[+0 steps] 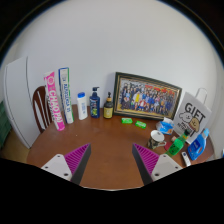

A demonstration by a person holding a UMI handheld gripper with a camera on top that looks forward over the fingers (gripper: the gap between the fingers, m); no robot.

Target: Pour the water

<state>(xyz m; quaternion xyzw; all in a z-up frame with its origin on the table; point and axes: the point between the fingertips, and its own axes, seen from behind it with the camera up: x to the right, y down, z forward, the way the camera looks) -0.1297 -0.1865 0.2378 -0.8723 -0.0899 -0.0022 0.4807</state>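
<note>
Jaws [113,161] stand wide apart with nothing between them, their two pink pads [78,156] poised over bare wood at the near part of the round wooden bench [100,140]. Well beyond the fingers, along the far rim of the bench against the white wall [110,40], stands a row of things: a tall pink-lettered carton [48,98], a tall white box with green print [64,93], a white bottle with a blue band [82,105], a dark blue pump bottle [95,102], and a small dark bottle [108,105]. Beside these leans a framed group photograph [146,97], upright on the bench. Two small green blocks [127,121] lie just ahead of the frame. Off to the right sits a white gift bag [192,110] with dark lettering, and near it a crowded cluster with a blue object [197,146] and a small cup-like vessel [158,139]; which holds water cannot be told. A wooden chair back [40,104] shows behind the bench at left.
</note>
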